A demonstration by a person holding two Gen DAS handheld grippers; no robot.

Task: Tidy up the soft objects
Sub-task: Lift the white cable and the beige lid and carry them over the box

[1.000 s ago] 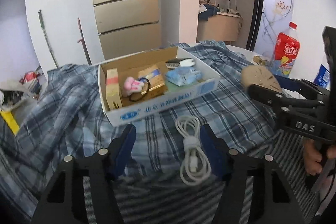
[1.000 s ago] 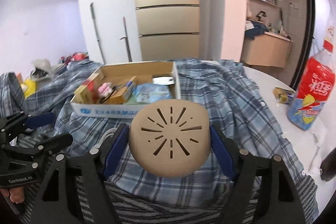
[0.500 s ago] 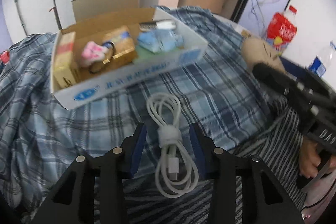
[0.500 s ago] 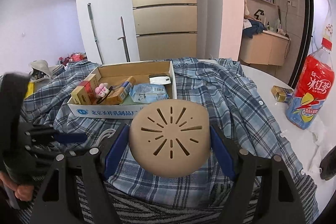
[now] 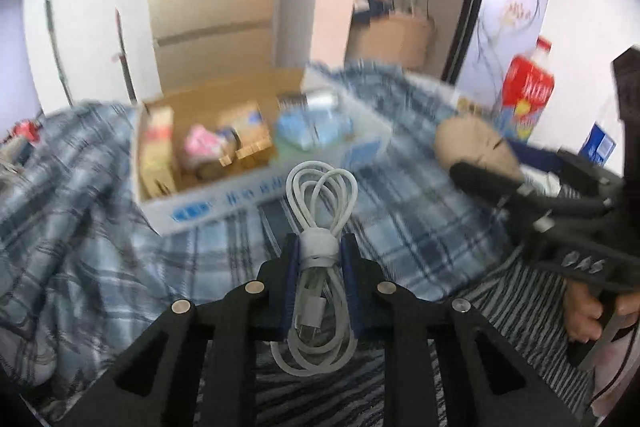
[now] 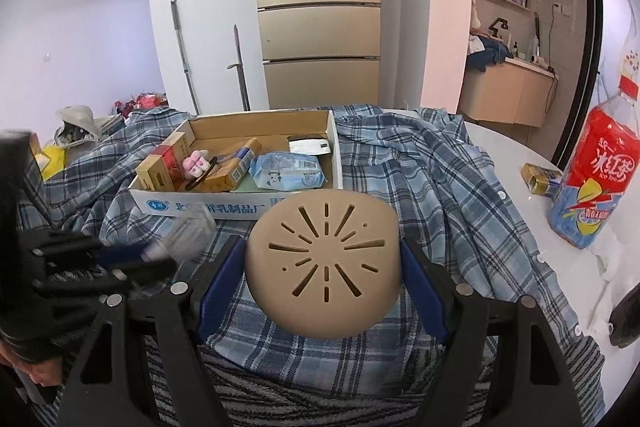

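Closing over the last second from wide apart, the left gripper [image 5: 320,267] now pinches the coiled white cable [image 5: 320,247] at its band, just before the cardboard box [image 6: 240,205], so boxing looks next. The right gripper [image 6: 324,275], unchanged, clamps the tan slotted pad [image 6: 324,267]. Motion blur probably hides whether the cable has lifted off the plaid shirt [image 5: 420,227].

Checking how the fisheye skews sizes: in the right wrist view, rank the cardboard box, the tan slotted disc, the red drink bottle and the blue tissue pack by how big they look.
1. cardboard box
2. tan slotted disc, enlarged by nearness to the lens
3. red drink bottle, partly cut off at the edge, so its rank against the disc is unsure
4. blue tissue pack
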